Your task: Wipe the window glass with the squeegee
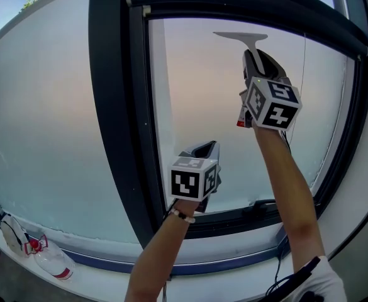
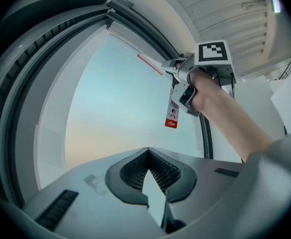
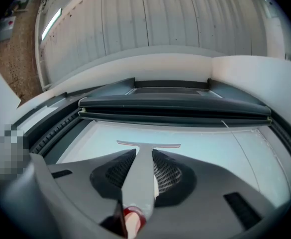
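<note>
Right gripper (image 1: 254, 56) clamps squeegee (image 1: 240, 37) just under frame (image 1: 234, 5) top. Left gripper (image 1: 204, 148), lower, is closed on nothing. A tilted blade risks streaks.

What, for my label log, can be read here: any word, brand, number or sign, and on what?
Nothing legible.
Red-and-white tag hanging by the right claw: print too small.
Bottle label: blurred.
Squeegee: no print visible.
Marker cubes, right and left: square patterns, no letters.
</note>
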A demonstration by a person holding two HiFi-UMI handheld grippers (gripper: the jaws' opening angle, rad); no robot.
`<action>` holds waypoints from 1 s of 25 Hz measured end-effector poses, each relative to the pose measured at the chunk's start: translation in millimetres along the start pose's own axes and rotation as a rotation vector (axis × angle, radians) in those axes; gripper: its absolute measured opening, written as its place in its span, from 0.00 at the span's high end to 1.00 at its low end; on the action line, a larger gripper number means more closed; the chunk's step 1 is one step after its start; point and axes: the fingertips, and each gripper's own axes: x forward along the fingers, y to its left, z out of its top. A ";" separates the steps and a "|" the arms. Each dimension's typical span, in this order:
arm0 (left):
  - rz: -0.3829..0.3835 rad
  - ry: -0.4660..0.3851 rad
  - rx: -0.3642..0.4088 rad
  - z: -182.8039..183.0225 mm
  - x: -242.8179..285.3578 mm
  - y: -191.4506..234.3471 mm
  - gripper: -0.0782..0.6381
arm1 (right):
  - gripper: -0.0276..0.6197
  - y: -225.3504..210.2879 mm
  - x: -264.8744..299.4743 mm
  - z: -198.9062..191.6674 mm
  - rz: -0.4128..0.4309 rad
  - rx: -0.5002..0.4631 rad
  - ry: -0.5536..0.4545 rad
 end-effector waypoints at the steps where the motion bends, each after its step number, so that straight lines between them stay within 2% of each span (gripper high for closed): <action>1: -0.010 0.005 -0.002 -2.5 -1.5 1.8 0.89 | 0.82 2.4 2.8 2.3 -0.013 -0.013 0.003; 6: -0.073 0.035 0.002 -11.9 -9.9 5.2 0.89 | 0.82 11.1 8.8 -2.1 -0.052 -0.021 0.029; 14: -0.152 0.062 -0.012 -30.3 -17.8 2.0 0.89 | 0.82 17.0 -15.0 -26.7 -0.064 -0.050 0.053; 25: -0.148 0.042 -0.061 -42.6 -17.3 8.7 0.89 | 0.82 24.6 -57.2 -66.5 -0.073 -0.059 0.094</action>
